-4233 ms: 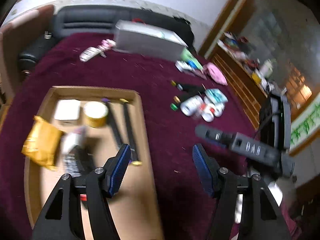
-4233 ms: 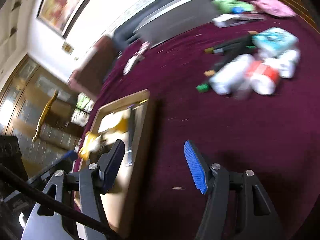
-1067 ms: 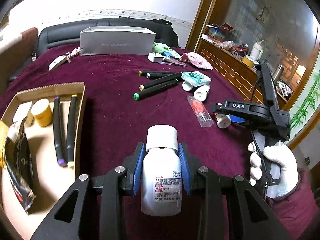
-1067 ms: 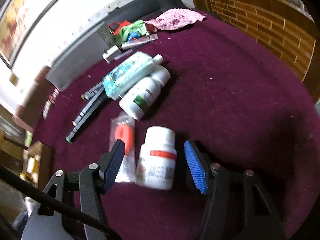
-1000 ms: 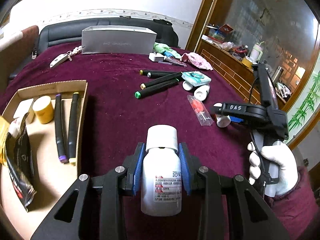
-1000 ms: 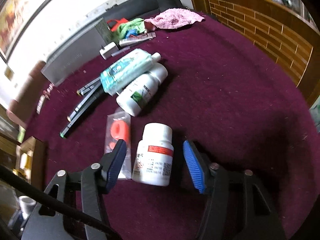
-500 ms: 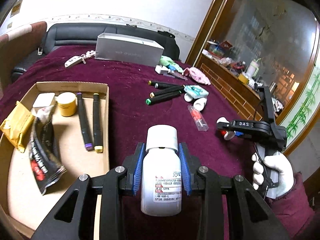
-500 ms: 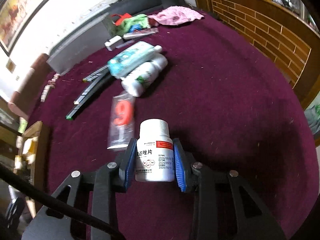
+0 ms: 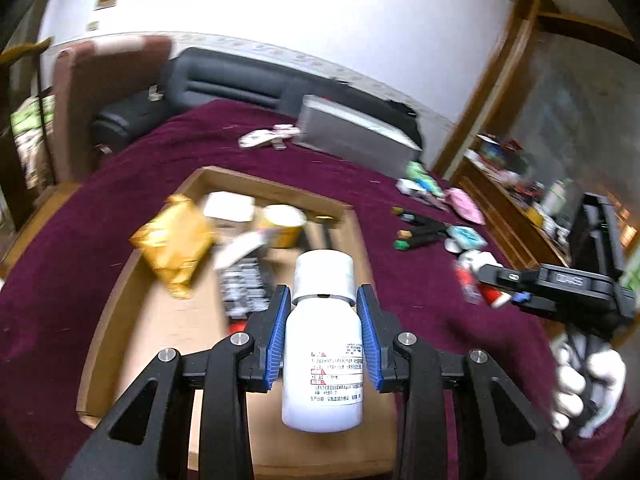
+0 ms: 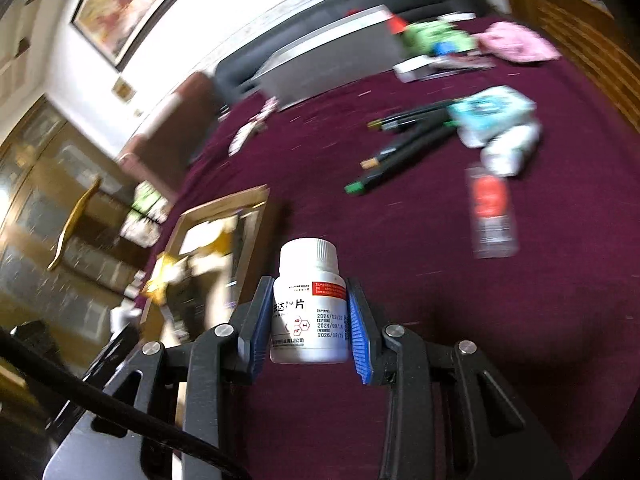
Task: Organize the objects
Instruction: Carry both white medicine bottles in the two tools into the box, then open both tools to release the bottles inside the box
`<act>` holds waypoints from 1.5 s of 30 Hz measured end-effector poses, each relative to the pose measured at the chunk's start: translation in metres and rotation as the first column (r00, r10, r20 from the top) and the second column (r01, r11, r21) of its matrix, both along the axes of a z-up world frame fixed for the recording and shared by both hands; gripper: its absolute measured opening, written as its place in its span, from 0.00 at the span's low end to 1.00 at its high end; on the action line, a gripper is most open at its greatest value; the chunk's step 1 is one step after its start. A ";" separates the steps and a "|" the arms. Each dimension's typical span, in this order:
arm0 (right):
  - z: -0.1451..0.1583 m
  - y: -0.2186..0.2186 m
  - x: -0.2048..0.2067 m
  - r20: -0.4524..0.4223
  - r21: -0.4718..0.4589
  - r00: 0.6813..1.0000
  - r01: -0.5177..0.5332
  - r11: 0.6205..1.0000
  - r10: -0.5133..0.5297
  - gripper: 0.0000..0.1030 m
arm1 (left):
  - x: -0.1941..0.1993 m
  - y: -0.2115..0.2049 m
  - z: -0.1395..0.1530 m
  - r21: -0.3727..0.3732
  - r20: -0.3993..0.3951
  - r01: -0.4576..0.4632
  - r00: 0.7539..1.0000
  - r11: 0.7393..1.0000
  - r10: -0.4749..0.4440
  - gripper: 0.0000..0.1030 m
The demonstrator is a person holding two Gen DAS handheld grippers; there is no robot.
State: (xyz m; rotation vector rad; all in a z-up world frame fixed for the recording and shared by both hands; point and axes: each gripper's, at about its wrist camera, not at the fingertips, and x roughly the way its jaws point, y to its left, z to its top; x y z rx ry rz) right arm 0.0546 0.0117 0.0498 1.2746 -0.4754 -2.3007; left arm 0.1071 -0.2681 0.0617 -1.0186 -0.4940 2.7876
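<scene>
Above the near end of the cardboard tray [image 9: 362, 240], the left gripper [image 9: 323, 322] is holding 1 white bottle [image 9: 322, 344] upright, jaws clamped on its body, so it is the nearer to the drop. Right of the tray over the counter [image 10: 500, 320], the right gripper [image 10: 308, 320] is clamping a labelled pill bottle [image 10: 310, 308], also upright. Inside the tray are lying a gold packet [image 9: 176, 242], a yellow jar [image 9: 282, 226] and a white box [image 9: 229, 206].
</scene>
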 end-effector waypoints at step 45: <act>-0.051 -0.191 -0.032 0.054 0.258 0.981 -0.196 0.946 0.189 0.33 | -0.039 -0.071 -0.047 0.098 0.139 -0.067 0.989 0.993 0.053 0.40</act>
